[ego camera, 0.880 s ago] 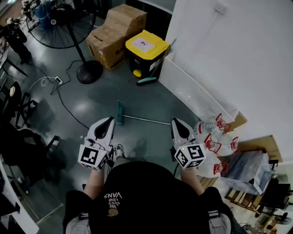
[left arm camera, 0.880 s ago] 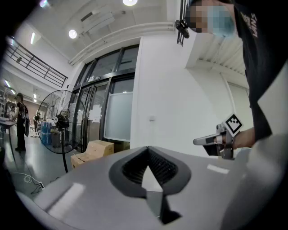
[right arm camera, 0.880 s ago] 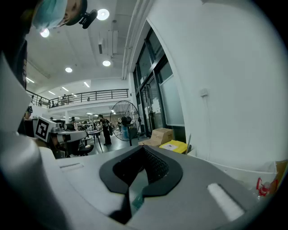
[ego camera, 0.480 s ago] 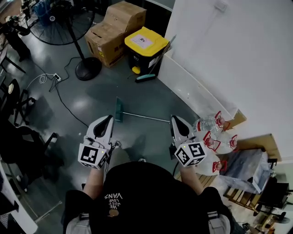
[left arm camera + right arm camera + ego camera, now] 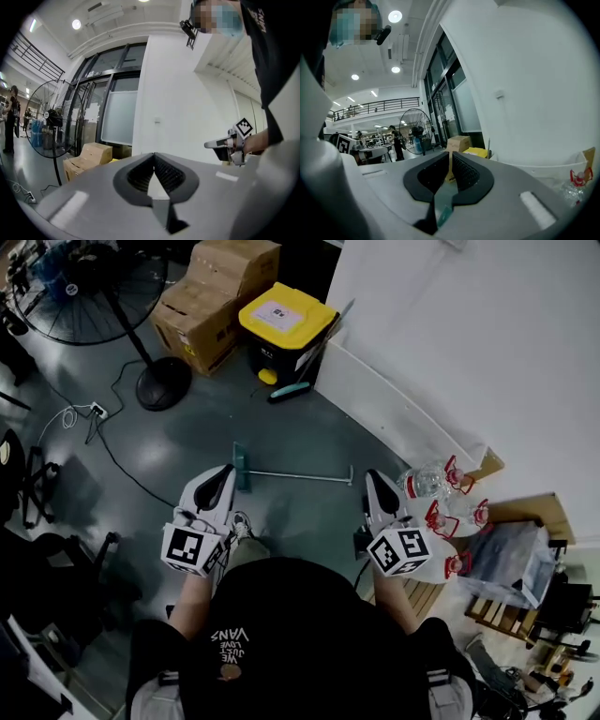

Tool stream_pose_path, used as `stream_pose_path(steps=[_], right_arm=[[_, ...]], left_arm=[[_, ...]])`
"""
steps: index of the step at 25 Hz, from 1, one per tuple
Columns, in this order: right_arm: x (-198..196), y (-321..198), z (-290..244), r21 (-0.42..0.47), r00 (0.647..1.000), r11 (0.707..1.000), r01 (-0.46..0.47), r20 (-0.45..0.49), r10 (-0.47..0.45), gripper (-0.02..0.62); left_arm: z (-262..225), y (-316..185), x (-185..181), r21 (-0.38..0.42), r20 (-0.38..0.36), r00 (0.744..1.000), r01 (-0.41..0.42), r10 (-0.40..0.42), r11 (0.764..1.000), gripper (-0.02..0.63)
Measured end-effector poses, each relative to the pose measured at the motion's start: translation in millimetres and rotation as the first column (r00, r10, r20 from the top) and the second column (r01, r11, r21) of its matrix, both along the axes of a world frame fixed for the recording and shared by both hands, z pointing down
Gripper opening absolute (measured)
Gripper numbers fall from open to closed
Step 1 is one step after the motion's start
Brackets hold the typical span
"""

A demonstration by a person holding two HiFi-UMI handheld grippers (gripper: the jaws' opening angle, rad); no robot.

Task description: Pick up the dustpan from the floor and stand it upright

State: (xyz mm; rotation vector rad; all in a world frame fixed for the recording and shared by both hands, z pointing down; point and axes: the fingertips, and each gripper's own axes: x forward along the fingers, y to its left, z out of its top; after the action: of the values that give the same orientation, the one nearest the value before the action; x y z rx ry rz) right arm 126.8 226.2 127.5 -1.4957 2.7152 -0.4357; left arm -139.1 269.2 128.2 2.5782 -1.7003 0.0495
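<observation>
Both of my tools are closed and empty. The left gripper [image 5: 223,476] has its jaws pressed together at the tips with nothing between them, as its own view [image 5: 153,158] shows. The right gripper [image 5: 373,478] is the same, jaws together on nothing [image 5: 450,161]. I hold the pair roughly level at waist height, side by side and well apart from each other. The dustpan [image 5: 242,468] lies flat on the grey floor [image 5: 187,442] ahead of me. Its teal head shows just past the tip of the left gripper in the head view, and its thin metal handle [image 5: 300,475] runs across toward the right gripper's tip; neither gripper touches it. Farther off, a black bin with a yellow lid [image 5: 281,326] stands against the white wall [image 5: 450,343], with a teal broom [image 5: 289,390] leaning beside it. Cardboard boxes [image 5: 211,292] sit to the bin's left, and a standing fan [image 5: 161,388] is nearer the left edge. Clear water bottles with red caps [image 5: 441,493] cluster just right of my right gripper.
</observation>
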Motion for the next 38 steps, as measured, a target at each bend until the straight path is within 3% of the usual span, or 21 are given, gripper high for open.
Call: stream_pose_path(steps=[7, 14, 20, 21, 28, 32, 38], right_arm=[[-28.2, -43.0, 3.3, -0.006, 0.984, 0.984, -0.178, 0.020, 0.179, 0.005], [-35.3, -72.6, 12.1, -0.018, 0.950, 0.950, -0.311, 0.013, 0.311, 0.006], [-6.8, -105.2, 30.9, -0.046, 0.940, 0.939, -0.340, 0.000, 0.340, 0.024], [0.3, -112.5, 35.0, -0.053, 0.941, 0.940, -0.337, 0.001, 0.338, 0.050], [49.5, -172.8, 72.1, -0.138, 0.961, 0.951, -0.276, -0.032, 0.274, 0.054], [73.1, -203.8, 105.9, -0.197, 0.967, 0.947, -0.254, -0.056, 0.248, 0.067], [105.1, -240.0, 186.5, -0.284, 0.964, 0.921, -0.266, -0.091, 0.250, 0.067]], left_arm=[[10.7, -74.1, -47.5, -0.039, 0.014, 0.990, -0.140, 0.141, 0.989, 0.054], [26.1, -128.6, -52.7, -0.061, 0.015, 0.956, -0.292, 0.293, 0.954, 0.054], [39.2, -163.2, -19.2, -0.076, 0.006, 0.937, -0.349, 0.350, 0.934, 0.054], [41.7, -168.4, -11.7, -0.077, 0.011, 0.936, -0.350, 0.352, 0.933, 0.054], [64.0, -211.8, 48.9, -0.111, 0.002, 0.947, -0.320, 0.323, 0.941, 0.055], [89.8, -238.4, 87.3, -0.192, -0.043, 0.942, -0.336, 0.334, 0.922, 0.057], [156.1, -272.7, 131.1, -0.281, -0.041, 0.920, -0.385, 0.389, 0.879, 0.057]])
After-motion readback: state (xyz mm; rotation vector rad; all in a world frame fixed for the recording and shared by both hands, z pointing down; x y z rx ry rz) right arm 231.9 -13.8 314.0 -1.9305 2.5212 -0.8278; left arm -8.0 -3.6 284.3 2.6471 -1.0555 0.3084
